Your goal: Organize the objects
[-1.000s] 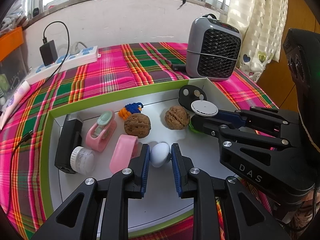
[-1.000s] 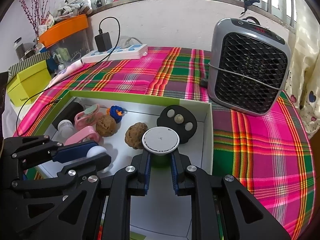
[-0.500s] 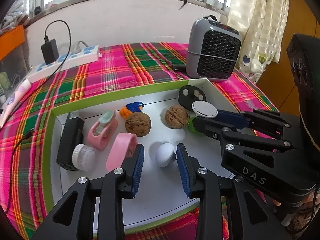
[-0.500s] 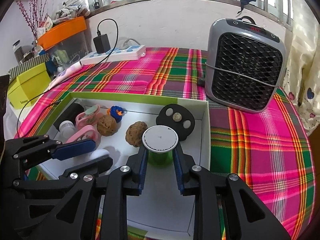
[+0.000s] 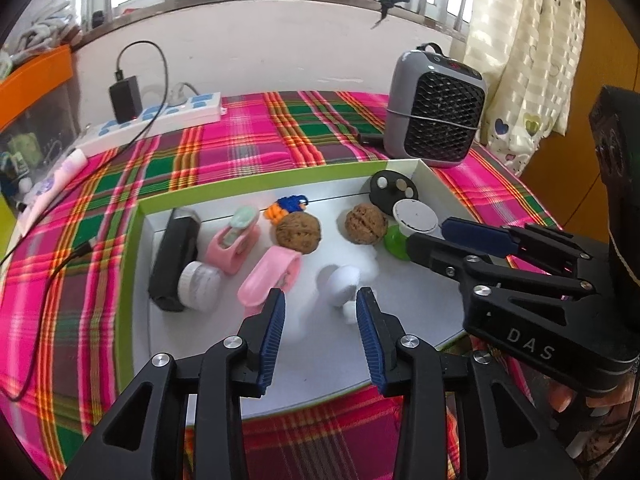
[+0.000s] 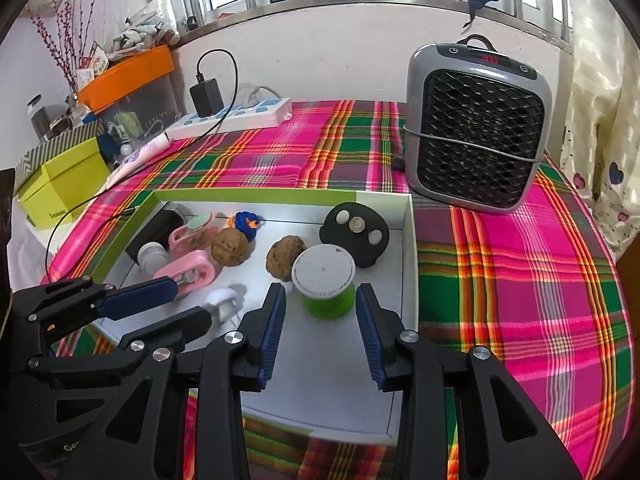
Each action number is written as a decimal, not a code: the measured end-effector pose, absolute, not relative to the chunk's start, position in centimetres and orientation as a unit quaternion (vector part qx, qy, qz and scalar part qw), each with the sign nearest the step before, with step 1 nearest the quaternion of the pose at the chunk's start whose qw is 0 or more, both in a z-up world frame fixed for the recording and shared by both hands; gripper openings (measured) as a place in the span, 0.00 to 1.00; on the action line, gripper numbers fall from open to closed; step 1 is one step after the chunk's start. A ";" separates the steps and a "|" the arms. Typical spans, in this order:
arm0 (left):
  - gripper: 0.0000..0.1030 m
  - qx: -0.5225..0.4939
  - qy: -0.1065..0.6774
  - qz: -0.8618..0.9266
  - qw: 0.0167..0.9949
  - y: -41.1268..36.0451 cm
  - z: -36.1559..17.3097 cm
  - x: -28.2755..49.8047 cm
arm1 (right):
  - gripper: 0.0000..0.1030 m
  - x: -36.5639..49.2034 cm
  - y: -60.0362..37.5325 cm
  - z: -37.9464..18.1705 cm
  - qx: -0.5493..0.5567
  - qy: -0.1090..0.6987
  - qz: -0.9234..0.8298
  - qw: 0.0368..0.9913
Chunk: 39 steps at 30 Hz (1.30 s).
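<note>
Both grippers, clamped a second ago on their items, have let go, and the jaws are opening as this is noted. Left to right across the white tray (image 5: 400, 344) with the green rim: a black box (image 5: 174, 256) lies along the left wall with a small white jar (image 5: 198, 285) against it; next come a pink clip (image 5: 234, 242) and a second pink clip (image 5: 270, 274); behind these a blue-and-orange knitted toy (image 5: 286, 208); then two walnuts (image 5: 298, 232) and (image 5: 365, 224). The left gripper (image 5: 320, 312) sits low at the near side of the tray, pads partly apart, with the white mushroom-shaped piece (image 5: 342, 282) lying tipped on the tray floor between and just ahead of the tips; neither pad presses on it, though the piece is blurred, so it may be rocking. Further right, the right gripper (image 6: 320, 306) is likewise partly open, and the green spool with white cap (image 6: 325, 280) stands upright on the tray between its pads, with a gap visible on each side. A black rounded pad with three pale discs (image 6: 355, 236) leans in the far right corner. Off the tray, a grey fan heater (image 6: 476, 128) stands on the plaid cloth (image 6: 520, 280). Judgement: this is the release step of two placements, both items now in the tray. Next move calls for drawing each gripper straight back and up without clipping spool or white piece, then looking for anything left outside the tray; none is evident from here.
</note>
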<state>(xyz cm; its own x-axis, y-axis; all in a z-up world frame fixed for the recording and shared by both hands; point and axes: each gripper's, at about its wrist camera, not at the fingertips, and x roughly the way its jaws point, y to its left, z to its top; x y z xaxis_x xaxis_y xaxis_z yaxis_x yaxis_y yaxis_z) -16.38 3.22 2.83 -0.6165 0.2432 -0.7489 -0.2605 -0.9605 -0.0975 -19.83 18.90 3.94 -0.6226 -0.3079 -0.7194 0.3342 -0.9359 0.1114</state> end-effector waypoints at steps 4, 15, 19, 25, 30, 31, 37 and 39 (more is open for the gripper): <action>0.34 -0.415 0.008 0.900 0.131 2.9 2.9 -15.8 | 0.37 -19.1 19.0 4.2 0.393 0.011 -0.902 0.178; 0.34 -0.400 -0.003 0.909 0.116 2.2 4.0 -13.0 | 0.37 -16.0 18.8 5.3 0.378 0.002 -0.908 0.178; 0.34 -0.396 -0.004 0.911 0.112 1.9 4.3 -11.9 | 0.37 -15.0 18.8 5.5 0.376 0.001 -0.910 0.174; 0.34 -0.385 -0.010 0.916 0.110 1.5 5.0 -10.5 | 0.37 -13.4 19.0 6.0 0.369 -0.002 -0.914 0.171; 0.34 -0.383 -0.014 0.918 0.106 1.2 5.0 -9.0 | 0.37 -12.0 18.8 6.0 0.371 0.003 -0.914 0.165; 0.34 -0.384 -0.014 0.917 0.108 1.2 5.0 -8.7 | 0.37 -11.7 18.7 5.9 0.374 0.006 -0.913 0.164; 0.34 -0.392 -0.010 0.914 0.101 0.9 4.5 -7.1 | 0.37 -9.9 18.6 5.3 0.384 0.007 -0.909 0.164; 0.34 -0.396 -0.011 0.913 0.100 0.8 4.2 -6.5 | 0.37 -9.3 18.4 5.0 0.389 0.012 -0.907 0.161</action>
